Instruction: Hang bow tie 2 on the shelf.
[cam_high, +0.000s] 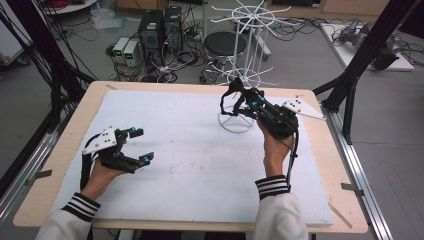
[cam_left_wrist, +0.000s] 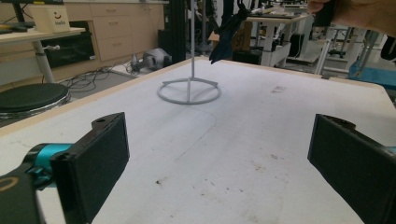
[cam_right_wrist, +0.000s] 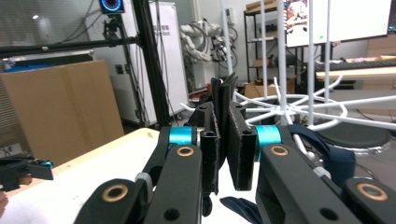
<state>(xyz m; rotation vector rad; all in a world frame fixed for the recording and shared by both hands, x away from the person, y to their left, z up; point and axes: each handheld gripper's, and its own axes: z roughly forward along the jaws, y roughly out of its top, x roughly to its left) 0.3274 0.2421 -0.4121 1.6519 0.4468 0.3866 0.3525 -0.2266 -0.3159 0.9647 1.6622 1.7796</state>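
A: Item one, dark cloth (cam_right_wrist: 223, 100): position, orientation?
B: Upper right of centre in the high view, clenched in the right gripper (cam_high: 231, 96) beside the white rack (cam_high: 243, 75); long axis roughly vertical, lower end dangling.
A: Obscured?
B: Mostly, by the jaws.
A: Left gripper (cam_high: 140, 146)?
B: Released, lower left, over the white mat (cam_high: 200, 165); its own view shows the rack's ring base.

The white wire rack with a ring base (cam_high: 236, 121) stood on the white foam-covered wooden surface (cam_high: 190, 165), far ahead of the left gripper (cam_high: 139, 146) and its parted jaws. A dark blue fabric item (cam_right_wrist: 223, 105) sat pinched between the jaws of the right gripper (cam_high: 231, 96), just beside the rack's pole, above its base. The two grippers lay well apart.
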